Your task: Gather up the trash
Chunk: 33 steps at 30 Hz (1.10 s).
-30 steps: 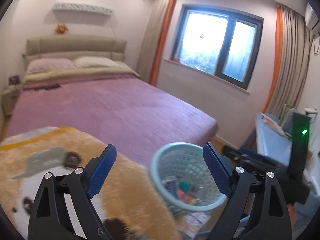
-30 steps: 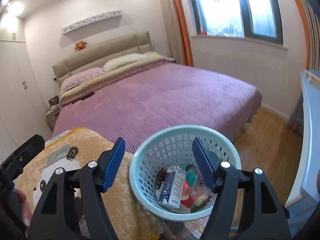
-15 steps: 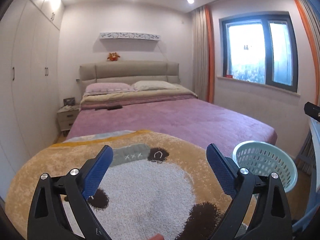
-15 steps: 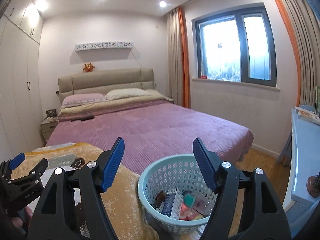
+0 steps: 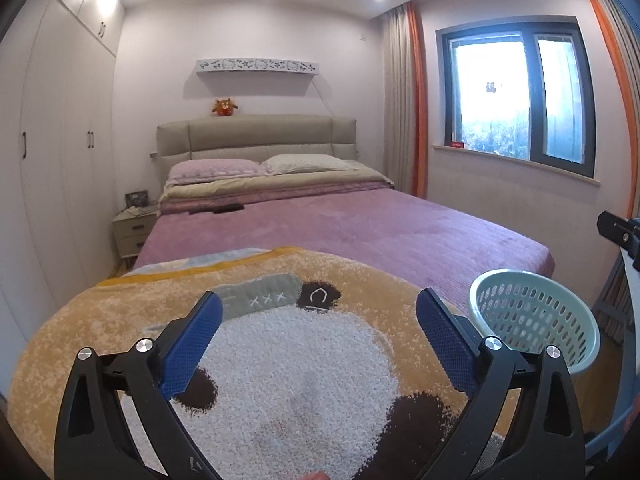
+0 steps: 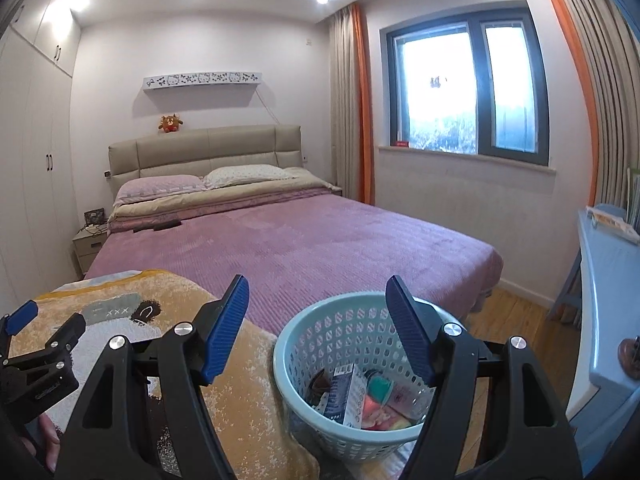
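The pale green perforated basket (image 6: 356, 384), with cartons and wrappers inside, is seen just below and ahead of the right gripper (image 6: 318, 328), whose half-spread jaws hold nothing. The left gripper (image 5: 318, 336), its empty jaws just widened fully, is held level over the panda blanket (image 5: 280, 380), basket at its right.

Only clear marks: "xxx" stitched on the grey patch of the blanket (image 5: 264, 300), just ahead of the left gripper (image 5: 318, 318), w/ a small arch sign on the dark patch beside it. Print on the carton (image 6: 346, 398) in the basket (image 6: 304, 344), btw the right gripper's (image 6: 318, 330) fingers, too small to read. Raised lettering on the left gripper's body, seen far left of the right gripper, unreadable.
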{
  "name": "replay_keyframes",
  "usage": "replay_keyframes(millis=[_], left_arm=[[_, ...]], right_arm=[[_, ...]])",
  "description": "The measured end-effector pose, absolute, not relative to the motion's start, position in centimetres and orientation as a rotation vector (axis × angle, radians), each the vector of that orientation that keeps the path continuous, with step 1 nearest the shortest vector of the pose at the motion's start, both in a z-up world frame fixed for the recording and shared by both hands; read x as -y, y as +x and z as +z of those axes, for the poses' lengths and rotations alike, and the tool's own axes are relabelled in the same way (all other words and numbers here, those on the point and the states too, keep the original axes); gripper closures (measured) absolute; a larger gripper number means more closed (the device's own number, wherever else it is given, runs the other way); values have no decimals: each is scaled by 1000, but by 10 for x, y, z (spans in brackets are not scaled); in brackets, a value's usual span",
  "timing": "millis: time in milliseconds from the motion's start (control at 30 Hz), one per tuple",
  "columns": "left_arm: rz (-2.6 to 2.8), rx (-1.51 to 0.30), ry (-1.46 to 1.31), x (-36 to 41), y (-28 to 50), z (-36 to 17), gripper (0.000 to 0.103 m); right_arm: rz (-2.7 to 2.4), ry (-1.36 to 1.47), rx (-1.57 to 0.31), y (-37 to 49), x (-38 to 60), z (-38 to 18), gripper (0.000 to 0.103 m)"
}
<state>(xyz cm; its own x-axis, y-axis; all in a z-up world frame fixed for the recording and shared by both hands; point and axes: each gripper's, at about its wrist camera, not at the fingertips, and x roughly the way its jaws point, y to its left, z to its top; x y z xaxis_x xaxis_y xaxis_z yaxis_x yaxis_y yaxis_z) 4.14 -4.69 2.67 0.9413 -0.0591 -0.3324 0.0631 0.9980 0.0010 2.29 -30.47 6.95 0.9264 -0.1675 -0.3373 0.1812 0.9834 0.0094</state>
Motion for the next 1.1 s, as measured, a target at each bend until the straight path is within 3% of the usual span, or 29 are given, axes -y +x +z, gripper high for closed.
replay_keyframes(millis=[1100], left_arm=[[-56, -324, 8, 47, 34, 31, 7]], right_arm=[[-140, 57, -367, 13, 293, 62, 35]])
